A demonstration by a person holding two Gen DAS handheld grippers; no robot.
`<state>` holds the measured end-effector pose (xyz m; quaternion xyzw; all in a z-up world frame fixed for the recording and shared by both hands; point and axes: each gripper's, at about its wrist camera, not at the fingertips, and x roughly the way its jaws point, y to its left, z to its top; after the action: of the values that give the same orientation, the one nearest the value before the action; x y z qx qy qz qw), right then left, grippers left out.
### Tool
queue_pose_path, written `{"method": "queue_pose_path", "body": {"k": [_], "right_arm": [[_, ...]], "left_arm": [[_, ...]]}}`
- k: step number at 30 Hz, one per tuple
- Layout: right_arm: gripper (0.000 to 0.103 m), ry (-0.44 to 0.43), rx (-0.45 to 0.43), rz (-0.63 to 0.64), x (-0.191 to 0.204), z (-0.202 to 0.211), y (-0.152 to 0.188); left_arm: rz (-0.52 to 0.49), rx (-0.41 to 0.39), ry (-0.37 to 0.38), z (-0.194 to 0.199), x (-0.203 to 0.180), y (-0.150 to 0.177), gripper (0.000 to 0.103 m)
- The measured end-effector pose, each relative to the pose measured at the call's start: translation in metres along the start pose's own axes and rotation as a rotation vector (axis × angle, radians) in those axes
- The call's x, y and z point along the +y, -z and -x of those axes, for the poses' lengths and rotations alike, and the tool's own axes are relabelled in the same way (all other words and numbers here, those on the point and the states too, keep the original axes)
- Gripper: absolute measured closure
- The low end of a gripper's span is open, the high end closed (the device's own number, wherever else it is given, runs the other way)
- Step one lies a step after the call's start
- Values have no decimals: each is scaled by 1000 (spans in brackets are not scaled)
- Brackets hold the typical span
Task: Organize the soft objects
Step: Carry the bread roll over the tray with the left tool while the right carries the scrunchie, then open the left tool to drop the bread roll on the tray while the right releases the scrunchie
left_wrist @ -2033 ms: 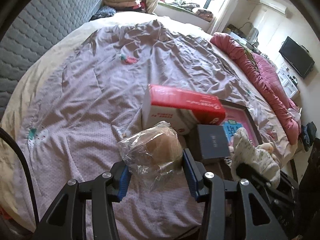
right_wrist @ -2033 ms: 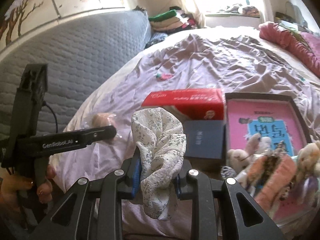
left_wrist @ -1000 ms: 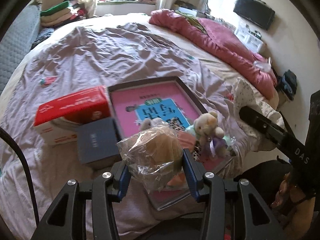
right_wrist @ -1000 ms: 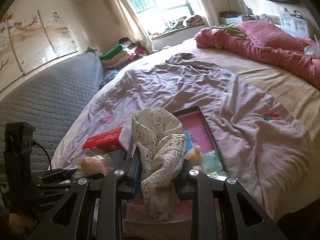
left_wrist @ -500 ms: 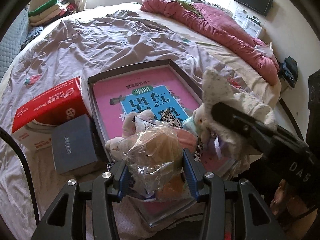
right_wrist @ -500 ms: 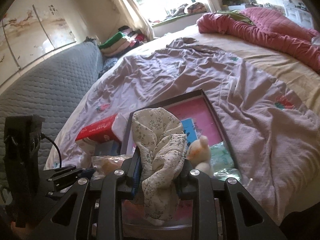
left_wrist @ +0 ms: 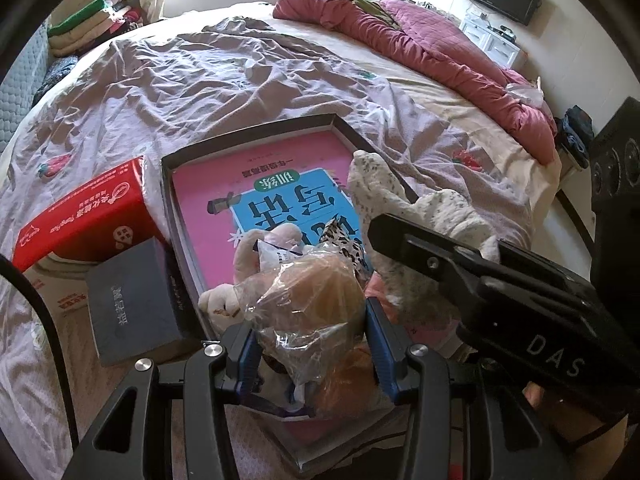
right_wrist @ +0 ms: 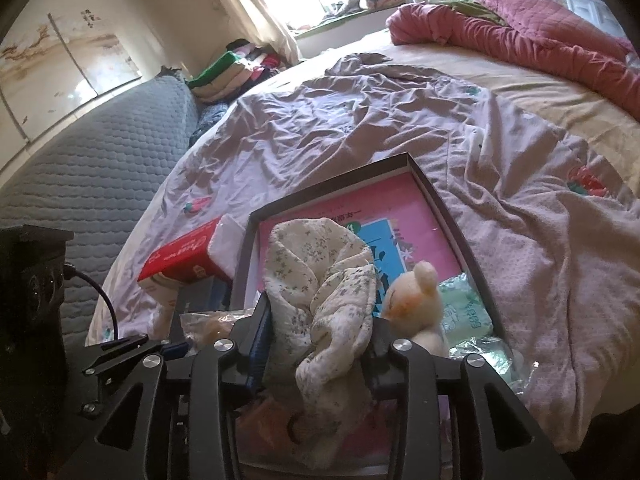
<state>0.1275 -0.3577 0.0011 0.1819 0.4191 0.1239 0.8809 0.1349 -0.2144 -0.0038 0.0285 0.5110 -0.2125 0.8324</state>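
Note:
My left gripper (left_wrist: 310, 344) is shut on a tan soft ball in a clear plastic bag (left_wrist: 312, 300). It hangs low over the near end of a dark-rimmed tray (left_wrist: 248, 148) lined with a pink and blue cover. My right gripper (right_wrist: 316, 344) has a floral cloth (right_wrist: 320, 280) between its pads. Its jaws are opening, and the cloth still touches both. The cloth (left_wrist: 400, 200) hangs over the tray's right side. A cream plush toy (right_wrist: 416, 300), a green tissue pack (right_wrist: 464, 312) and other soft items lie in the tray (right_wrist: 440, 204).
A red tissue box (left_wrist: 84, 216) and a dark grey box (left_wrist: 132, 300) sit left of the tray on the lilac bedspread (left_wrist: 240, 72). A pink quilt (left_wrist: 440, 48) lies at the far right. Folded clothes (left_wrist: 88, 20) are stacked at the far left. A grey padded headboard (right_wrist: 80, 152) stands on the left.
Both grippers have come down and closer over the tray's near end. The right jaws stand wider around the floral cloth. The left still grips the bagged ball.

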Motion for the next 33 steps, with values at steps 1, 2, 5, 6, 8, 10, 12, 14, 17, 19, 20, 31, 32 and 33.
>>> {"method": "queue_pose_path", "body": {"k": [1, 2, 5, 6, 8, 10, 12, 14, 17, 19, 20, 31, 32, 33], "right_arm": [[63, -1, 0, 0, 0, -1, 0], [63, 0, 0, 0, 0, -1, 0], [56, 4, -8, -2, -1, -1, 1], [54, 3, -12, -4, -1, -1, 1], [51, 4, -22, -2, -1, 2, 0], [47, 5, -34, 7, 0, 6, 0], [45, 12, -43, 10, 0, 9, 0], [45, 14, -52, 5, -2, 14, 0], [45, 20, -61, -8, -6, 21, 2], [44, 25, -65, -14, -9, 24, 3], [44, 29, -66, -18, -10, 25, 3], [44, 56, -57, -4, -10, 29, 5], [44, 55, -56, -4, -10, 29, 6], [44, 57, -56, -5, -10, 30, 6]], "left_arm": [[0, 0, 0, -1, 0, 0, 55], [-1, -2, 1, -1, 0, 0, 55], [0, -1, 2, -1, 0, -1, 55], [0, -2, 2, -1, 1, 0, 55], [3, -4, 4, -2, 1, -1, 55], [5, -6, 6, -3, 2, -1, 55], [6, -6, 9, -2, 2, -1, 55], [8, -7, 10, -3, 3, -2, 55], [15, -11, 13, -2, 5, -4, 55], [19, -13, 15, -2, 6, -4, 55], [20, -15, 15, -1, 7, -4, 55], [46, -23, 23, 4, 11, -4, 54], [49, -20, 22, 4, 12, -5, 54], [51, -18, 19, 3, 12, -4, 54]]}}
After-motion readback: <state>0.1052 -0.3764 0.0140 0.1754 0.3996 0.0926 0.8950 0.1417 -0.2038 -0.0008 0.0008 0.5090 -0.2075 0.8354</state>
